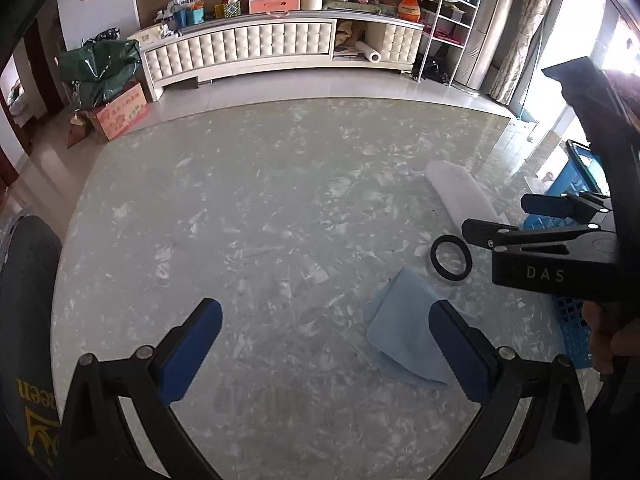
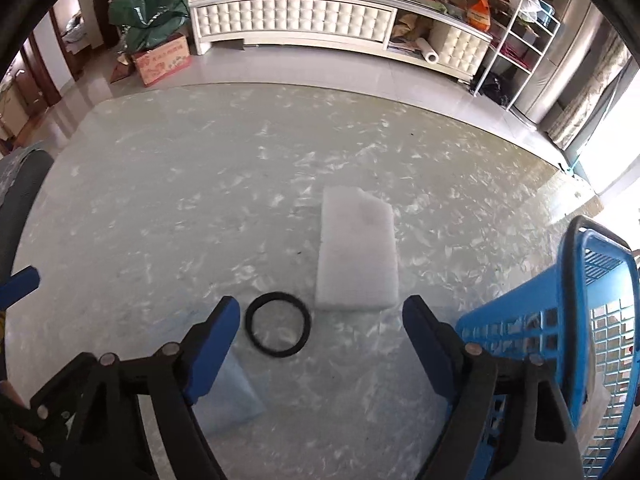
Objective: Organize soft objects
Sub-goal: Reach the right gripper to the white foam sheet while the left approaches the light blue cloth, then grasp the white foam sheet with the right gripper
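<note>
Both grippers hang spread over the table [image 2: 160,184]: left gripper [image 1: 326,350] by the cloth [image 1: 404,320], right gripper [image 2: 322,350] above the ring [image 2: 278,354], foam [image 2: 356,252] beyond, basket [image 2: 520,328] alongside.

Bright daylight from the window [image 1: 616,40] on the right, glare there, fisheye bending and dark vignetted corners.

Tufted cabinet [image 2: 296,14], cardboard box [image 2: 162,60]
</note>
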Demonstrator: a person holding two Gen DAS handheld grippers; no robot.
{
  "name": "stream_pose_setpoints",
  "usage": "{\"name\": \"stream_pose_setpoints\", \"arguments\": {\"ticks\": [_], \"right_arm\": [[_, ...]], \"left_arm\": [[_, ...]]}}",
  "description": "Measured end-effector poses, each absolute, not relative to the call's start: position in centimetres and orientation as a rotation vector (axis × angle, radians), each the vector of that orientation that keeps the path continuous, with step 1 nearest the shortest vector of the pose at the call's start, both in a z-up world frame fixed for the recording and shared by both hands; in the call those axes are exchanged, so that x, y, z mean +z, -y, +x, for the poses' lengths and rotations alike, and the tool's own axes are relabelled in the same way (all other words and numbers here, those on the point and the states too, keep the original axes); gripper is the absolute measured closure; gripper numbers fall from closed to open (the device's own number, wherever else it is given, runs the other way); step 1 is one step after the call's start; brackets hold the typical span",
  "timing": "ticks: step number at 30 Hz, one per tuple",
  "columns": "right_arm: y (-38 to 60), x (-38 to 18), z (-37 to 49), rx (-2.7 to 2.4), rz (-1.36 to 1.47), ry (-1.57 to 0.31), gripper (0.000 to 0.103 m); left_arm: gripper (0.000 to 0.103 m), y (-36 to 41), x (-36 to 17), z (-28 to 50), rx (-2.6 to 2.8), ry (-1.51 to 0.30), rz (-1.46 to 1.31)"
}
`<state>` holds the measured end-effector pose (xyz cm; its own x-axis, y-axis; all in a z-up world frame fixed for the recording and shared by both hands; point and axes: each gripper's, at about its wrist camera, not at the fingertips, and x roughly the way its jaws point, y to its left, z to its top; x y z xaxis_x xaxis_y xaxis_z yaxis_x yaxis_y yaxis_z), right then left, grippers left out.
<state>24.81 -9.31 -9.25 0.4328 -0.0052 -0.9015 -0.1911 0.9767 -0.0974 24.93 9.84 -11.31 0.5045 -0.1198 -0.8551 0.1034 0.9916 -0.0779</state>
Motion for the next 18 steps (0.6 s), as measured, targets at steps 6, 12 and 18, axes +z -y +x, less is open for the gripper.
{"name": "stream_pose_setpoints", "arguments": {"ticks": [6,12,18], "right_arm": [[10.3,-10.4,26.8,0.038,-0.148,-1.130,0.021],[11.2,-11.4,27.9,-0.001,-0.129,-1.156,0.027],[11.0,-12.4,28.3,-0.014,-0.136,-1.188,0.032]], "left_arm": [[0.000,-10.3,-12.5,26.5,-0.132,-1.056,-0.024],[0.000,-10.6,-13.3,27.0,-0.135,-1.077,-0.029],[0.000,-10.9,-13.6,27.1,-0.142,-1.095,-0.030]]}}
